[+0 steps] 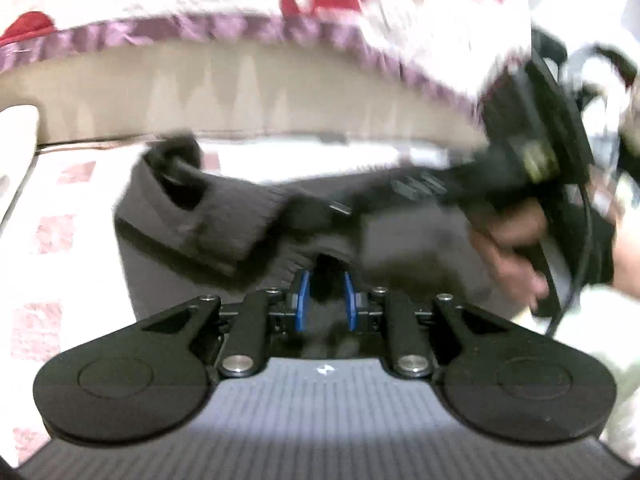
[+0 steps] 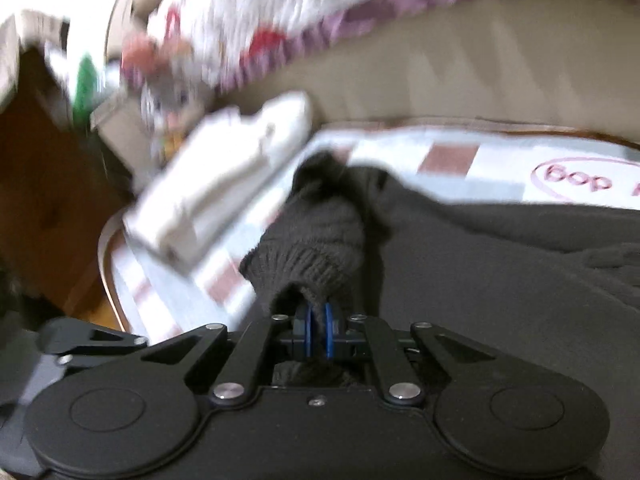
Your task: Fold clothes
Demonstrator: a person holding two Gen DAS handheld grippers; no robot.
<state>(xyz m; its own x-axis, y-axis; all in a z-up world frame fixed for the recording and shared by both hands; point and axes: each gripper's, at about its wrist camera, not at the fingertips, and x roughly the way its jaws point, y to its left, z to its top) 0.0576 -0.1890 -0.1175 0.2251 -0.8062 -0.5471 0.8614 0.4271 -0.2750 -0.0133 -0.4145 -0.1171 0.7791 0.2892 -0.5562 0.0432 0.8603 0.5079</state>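
Note:
A dark grey knit sweater (image 1: 224,216) lies on a bed with a pink-checked white sheet (image 1: 60,232). My left gripper (image 1: 326,276) is shut on a ribbed edge of it, and the knit fills the narrow gap between the blue pads (image 1: 303,296). A hand (image 1: 508,248) holds my right gripper (image 1: 344,206), which reaches in from the right, blurred, over the sweater. In the right wrist view my right gripper (image 2: 318,312) is shut on a ribbed cuff (image 2: 312,248). The sweater's body (image 2: 500,280) spreads to the right.
A beige padded headboard (image 1: 240,96) runs behind the bed, with a white quilt with purple trim (image 1: 200,28) draped over it. A white blocky object (image 2: 224,188) lies at the bed's left edge. Beyond it are toys (image 2: 164,92) and brown wood furniture (image 2: 48,200).

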